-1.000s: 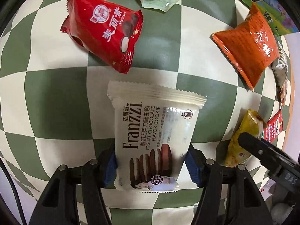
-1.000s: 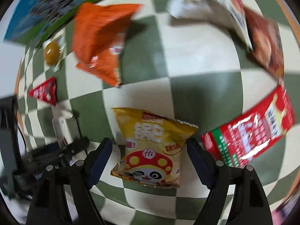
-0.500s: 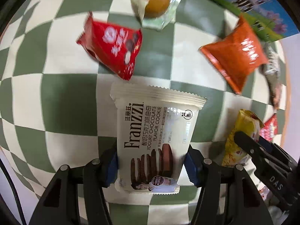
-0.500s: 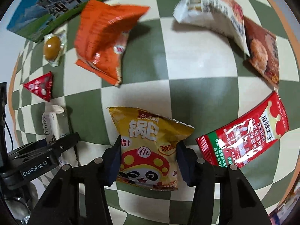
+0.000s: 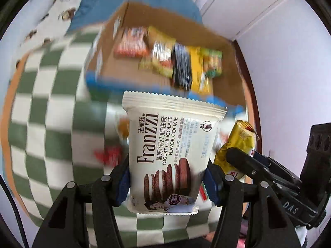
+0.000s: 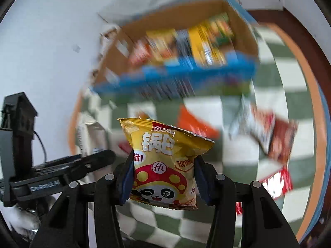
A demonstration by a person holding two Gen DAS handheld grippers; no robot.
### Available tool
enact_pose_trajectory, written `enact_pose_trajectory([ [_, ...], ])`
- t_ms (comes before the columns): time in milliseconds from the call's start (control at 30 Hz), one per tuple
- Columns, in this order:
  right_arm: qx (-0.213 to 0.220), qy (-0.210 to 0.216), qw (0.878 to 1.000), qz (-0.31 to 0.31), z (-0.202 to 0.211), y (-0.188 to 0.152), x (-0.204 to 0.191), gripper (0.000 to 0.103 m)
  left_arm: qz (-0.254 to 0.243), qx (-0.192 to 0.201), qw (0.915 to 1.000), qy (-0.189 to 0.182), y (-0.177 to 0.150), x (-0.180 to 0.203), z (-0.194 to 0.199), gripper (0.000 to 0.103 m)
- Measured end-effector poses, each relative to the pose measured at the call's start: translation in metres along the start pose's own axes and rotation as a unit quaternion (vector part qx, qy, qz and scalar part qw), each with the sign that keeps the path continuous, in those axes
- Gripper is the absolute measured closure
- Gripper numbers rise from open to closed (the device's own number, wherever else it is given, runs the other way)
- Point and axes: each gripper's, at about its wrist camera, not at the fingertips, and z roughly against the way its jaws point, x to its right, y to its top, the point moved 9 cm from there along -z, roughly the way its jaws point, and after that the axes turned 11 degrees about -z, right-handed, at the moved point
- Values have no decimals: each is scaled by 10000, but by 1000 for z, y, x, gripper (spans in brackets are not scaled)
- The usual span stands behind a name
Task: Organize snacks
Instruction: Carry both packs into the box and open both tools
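My left gripper [image 5: 167, 177] is shut on a white Franzzi cookie pack [image 5: 171, 153] and holds it up off the checked cloth. My right gripper [image 6: 163, 177] is shut on a yellow panda crisp bag [image 6: 163, 161], also lifted. Both point toward an open cardboard box [image 5: 215, 39] with a blue front edge, which holds several snack packs [image 5: 178, 62]; it also shows in the right wrist view [image 6: 144, 26]. The yellow bag and right gripper show at the right of the left wrist view [image 5: 238, 144].
The green and white checked cloth [image 5: 47, 107] covers the table. Loose packs lie on it: an orange one [image 6: 192, 124], red and brown ones [image 6: 277, 138] at the right. White walls stand behind the box. The view is motion-blurred.
Both grippers have lifted their packs off the cloth and tilted up from looking down at the table to facing the box. The right gripper closed on the yellow bag.
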Motion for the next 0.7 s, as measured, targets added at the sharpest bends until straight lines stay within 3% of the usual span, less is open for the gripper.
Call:
enact_pose_trajectory([
  [133,341,-22,9991,256,-1,64,-35,49,1,25,9998,198,64,-18,1,45],
  [300,256,-184,9991,269,-41,125,-52,49,183,-493,9980,338,122,-49,-33,45],
  [467,-16,-388,9992,136,-89,144,-44,49,338,-1033,9929,485,143,-72,-78,45],
  [700,-403,-503,9979,56,-130,146,-33,48,395,-1507,9865,498,133,-82,-114,44],
])
